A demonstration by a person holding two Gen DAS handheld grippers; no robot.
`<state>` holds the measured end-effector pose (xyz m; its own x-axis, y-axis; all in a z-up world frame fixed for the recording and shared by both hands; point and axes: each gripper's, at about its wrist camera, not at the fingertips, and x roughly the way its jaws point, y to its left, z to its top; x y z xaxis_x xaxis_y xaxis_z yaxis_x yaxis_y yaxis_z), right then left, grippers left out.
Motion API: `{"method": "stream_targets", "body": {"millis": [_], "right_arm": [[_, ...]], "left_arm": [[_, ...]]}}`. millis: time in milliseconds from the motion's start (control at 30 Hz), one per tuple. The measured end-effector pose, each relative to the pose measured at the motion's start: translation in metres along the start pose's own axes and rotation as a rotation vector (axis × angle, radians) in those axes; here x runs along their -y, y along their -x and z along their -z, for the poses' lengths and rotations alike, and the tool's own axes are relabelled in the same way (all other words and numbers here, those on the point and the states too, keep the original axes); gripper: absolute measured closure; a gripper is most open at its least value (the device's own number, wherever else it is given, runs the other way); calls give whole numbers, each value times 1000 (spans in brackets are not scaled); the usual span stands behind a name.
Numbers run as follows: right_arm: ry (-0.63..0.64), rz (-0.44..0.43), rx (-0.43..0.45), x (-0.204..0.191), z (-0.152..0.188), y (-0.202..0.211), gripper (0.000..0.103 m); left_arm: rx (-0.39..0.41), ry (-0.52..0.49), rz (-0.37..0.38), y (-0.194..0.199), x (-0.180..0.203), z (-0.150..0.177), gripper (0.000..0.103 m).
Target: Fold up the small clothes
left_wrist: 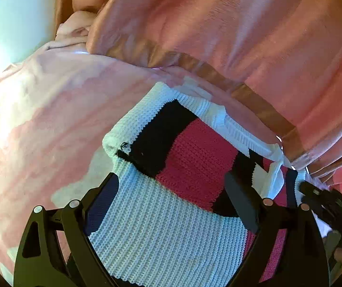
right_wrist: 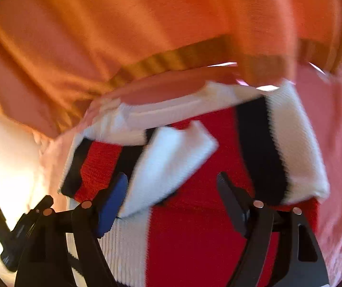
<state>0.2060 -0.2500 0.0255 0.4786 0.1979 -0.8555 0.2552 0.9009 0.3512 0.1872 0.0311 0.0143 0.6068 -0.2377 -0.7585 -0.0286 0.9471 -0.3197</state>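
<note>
The pink blanket (left_wrist: 51, 110), under an orange curtain (left_wrist: 242, 24), carries the knit sweater (left_wrist: 194, 157), which lies part-folded on it. Expect the sweater to be soft, light and limp, with grippy ribbing; take hold at a doubled edge or at the folded white sleeve (right_wrist: 171, 157). Colour blocks: white, black, red. Left gripper (left_wrist: 173, 203) and right gripper (right_wrist: 171, 201): fingers spread, pinching nothing, poised over the knit.
</note>
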Motion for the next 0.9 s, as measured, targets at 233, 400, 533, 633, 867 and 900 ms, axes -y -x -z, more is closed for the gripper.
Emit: {"method": "stream_targets", "body": {"millis": [233, 400, 533, 633, 867, 900], "right_arm": [[21, 150, -77, -15, -9, -63, 96], [68, -136, 183, 9, 0, 41, 96], [55, -22, 103, 79, 26, 32, 94], [-62, -56, 0, 126, 40, -1, 89], [-210, -158, 38, 152, 33, 7, 48], [-234, -167, 34, 155, 32, 7, 48]], "left_arm": [[-30, 29, 5, -9, -11, -5, 16], [-36, 68, 20, -8, -23, -9, 16], [-63, 80, 35, -16, -20, -5, 16], [-116, 127, 100, -34, -10, 0, 16], [-199, 264, 199, -70, -5, 5, 16], [-211, 287, 209, -77, -7, 5, 16]]}}
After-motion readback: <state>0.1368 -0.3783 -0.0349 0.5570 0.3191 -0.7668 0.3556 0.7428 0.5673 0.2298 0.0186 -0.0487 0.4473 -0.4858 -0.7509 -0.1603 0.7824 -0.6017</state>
